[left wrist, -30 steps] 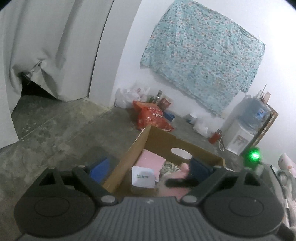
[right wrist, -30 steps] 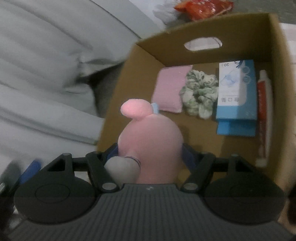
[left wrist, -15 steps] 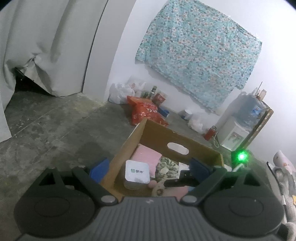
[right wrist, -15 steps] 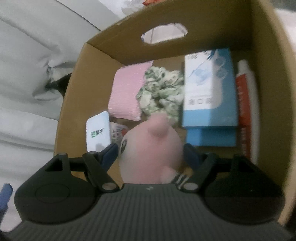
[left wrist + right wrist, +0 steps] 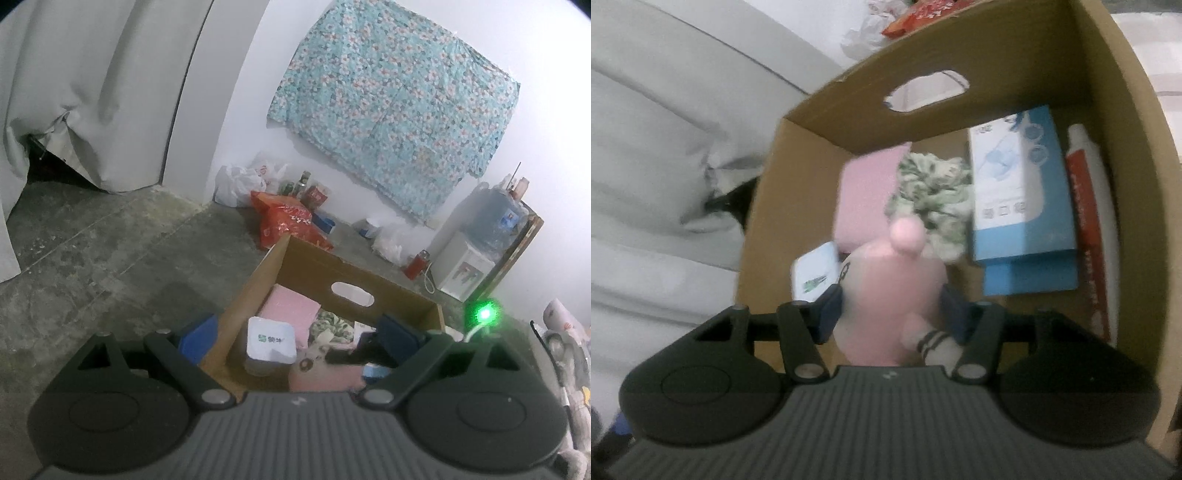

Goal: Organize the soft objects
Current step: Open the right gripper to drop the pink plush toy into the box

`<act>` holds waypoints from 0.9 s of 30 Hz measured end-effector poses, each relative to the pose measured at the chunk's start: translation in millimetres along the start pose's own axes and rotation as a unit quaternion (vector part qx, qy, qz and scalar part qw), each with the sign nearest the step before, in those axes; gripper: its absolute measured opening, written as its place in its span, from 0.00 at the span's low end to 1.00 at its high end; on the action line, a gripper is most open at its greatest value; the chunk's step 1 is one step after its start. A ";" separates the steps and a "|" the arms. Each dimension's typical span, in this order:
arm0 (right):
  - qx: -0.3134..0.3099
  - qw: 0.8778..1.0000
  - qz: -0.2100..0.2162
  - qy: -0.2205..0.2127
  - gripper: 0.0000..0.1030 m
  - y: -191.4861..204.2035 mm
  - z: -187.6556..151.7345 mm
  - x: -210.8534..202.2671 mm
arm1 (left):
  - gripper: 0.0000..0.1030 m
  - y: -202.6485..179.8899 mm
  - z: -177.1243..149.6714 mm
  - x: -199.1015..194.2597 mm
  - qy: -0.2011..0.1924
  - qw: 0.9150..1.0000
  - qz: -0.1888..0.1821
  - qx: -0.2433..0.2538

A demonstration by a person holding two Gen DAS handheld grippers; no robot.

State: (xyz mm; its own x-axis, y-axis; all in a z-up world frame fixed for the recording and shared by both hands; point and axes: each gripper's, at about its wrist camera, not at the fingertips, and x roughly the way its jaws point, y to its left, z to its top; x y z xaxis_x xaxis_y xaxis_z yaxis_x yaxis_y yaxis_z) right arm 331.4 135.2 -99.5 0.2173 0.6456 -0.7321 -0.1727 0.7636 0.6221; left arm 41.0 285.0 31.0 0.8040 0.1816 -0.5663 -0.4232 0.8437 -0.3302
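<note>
My right gripper (image 5: 892, 308) is shut on a pink plush toy (image 5: 890, 291), its jaws closing tighter, low inside the open cardboard box (image 5: 1137, 184). Beyond the toy lie a pink folded cloth (image 5: 864, 199) and a green-and-white floral scrunchie (image 5: 934, 192). The left wrist view shows the same box (image 5: 310, 262) from its near-left corner, with the plush toy (image 5: 325, 373) at the bottom. My left gripper (image 5: 297, 332) stands wide open astride the box's left wall, holding nothing.
Also in the box are a blue carton (image 5: 1019, 199), a red-and-white tube (image 5: 1089, 229) and a white tub (image 5: 812, 273). A red bag (image 5: 288, 221) and a water dispenser (image 5: 465, 269) stand on the concrete floor by the wall. Grey curtain (image 5: 92, 92) hangs on the left.
My right gripper sank from above the box's near-left edge into the box with the plush toy, which rolled in the grip. The left gripper hardly moved.
</note>
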 end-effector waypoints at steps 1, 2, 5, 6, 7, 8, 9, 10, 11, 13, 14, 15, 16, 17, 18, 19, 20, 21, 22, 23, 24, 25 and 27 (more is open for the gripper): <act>-0.001 1.000 -0.010 0.003 0.65 -0.7 -0.5 3.8 | 0.92 -1.0 0.1 0.1 0.001 1.000 0.000 0.000; 0.000 1.000 -0.016 0.014 0.67 -2.5 -1.4 7.9 | 0.92 -1.5 -0.2 -0.1 0.002 1.000 -0.001 0.000; -0.019 0.999 -0.030 0.019 0.78 1.8 -3.6 7.5 | 0.92 -3.8 -1.5 -0.4 0.003 1.000 0.001 0.002; -0.041 0.998 -0.042 0.011 0.81 8.1 -4.5 3.8 | 0.92 -4.8 -1.3 -0.9 0.003 1.000 0.002 0.003; -0.058 0.997 -0.047 0.003 0.82 13.2 -5.5 0.3 | 0.92 -4.5 -0.7 -1.3 0.003 1.000 0.001 0.002; -0.074 0.996 -0.049 -0.006 0.83 18.9 -6.8 -4.3 | 0.92 -5.9 -1.0 -2.0 0.003 1.000 0.001 0.002; -0.085 0.995 -0.049 -0.010 0.83 22.9 -7.3 -7.8 | 0.92 -6.1 -0.4 -2.2 0.003 1.000 0.001 0.002; -0.096 0.994 -0.049 -0.012 0.83 27.2 -7.7 -10.9 | 0.92 -6.2 0.1 -2.3 0.004 1.000 0.002 0.002; -0.106 0.993 -0.049 -0.016 0.83 31.6 -9.0 -14.8 | 0.92 -8.7 -0.4 -3.7 0.004 1.000 0.003 0.004; -0.122 0.991 -0.042 -0.024 0.83 37.5 -11.2 -23.2 | 0.92 -13.3 -0.7 -7.4 0.002 1.000 0.003 0.009; -0.127 0.991 -0.036 -0.028 0.83 39.2 -12.8 -28.9 | 0.92 -16.4 -0.4 -10.0 0.000 1.000 0.003 0.012; -0.128 0.991 -0.029 -0.032 0.83 39.5 -13.2 -35.1 | 0.92 -19.2 -0.5 -12.7 -0.002 1.000 0.004 0.015; -0.127 0.991 -0.019 -0.037 0.83 39.2 -14.4 -42.8 | 0.92 -22.8 -0.7 -15.9 -0.003 1.000 0.004 0.017; -0.124 0.991 -0.009 -0.041 0.83 38.2 -15.4 -50.8 | 0.92 -26.0 -1.4 -18.5 -0.004 1.000 0.003 0.019; -0.120 0.992 0.006 -0.047 0.83 36.0 -16.8 -61.7 | 0.92 -29.6 -1.7 -22.0 -0.005 1.000 0.003 0.021; -0.116 0.992 0.018 -0.052 0.83 34.9 -19.1 -73.4 | 0.92 -33.9 -2.6 -25.9 -0.006 1.000 0.001 0.024; -0.114 0.991 0.034 -0.059 0.83 31.8 -22.3 -88.6 | 0.92 -38.9 -4.0 -29.6 -0.006 1.000 -0.002 0.027; -0.112 0.991 0.045 -0.065 0.83 30.1 -25.5 -99.6 | 0.92 -45.2 -6.1 -33.4 -0.005 0.999 -0.006 0.032; -0.113 0.989 0.057 -0.072 0.83 27.0 -30.0 -114.8 | 0.92 -52.1 -8.4 -37.4 -0.005 0.999 -0.012 0.039; -0.115 0.987 0.071 -0.082 0.83 22.1 -36.8 -134.5 | 0.92 -59.0 -10.5 -40.7 -0.004 0.999 -0.017 0.045; -0.117 0.985 0.082 -0.091 0.83 16.9 -43.6 -151.3 | 0.92 -67.1 -13.7 -44.5 -0.004 0.998 -0.024 0.053; -0.119 0.983 0.091 -0.102 0.85 11.5 -50.7 -168.0 | 0.93 -75.3 -16.5 -47.9 -0.002 0.998 -0.031 0.059; -0.121 0.979 0.104 -0.125 0.86 -4.4 -68.0 -205.8 | 0.94 -93.4 -25.8 -54.1 0.001 0.996 -0.053 0.075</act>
State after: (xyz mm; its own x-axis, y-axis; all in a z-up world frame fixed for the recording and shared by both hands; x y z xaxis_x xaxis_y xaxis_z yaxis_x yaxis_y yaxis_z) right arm 222.2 -0.5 29.6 0.3756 0.7883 -0.4874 -0.4546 0.6150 0.6443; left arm 26.2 183.3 73.1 0.8400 0.0861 -0.5358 -0.2684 0.9240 -0.2722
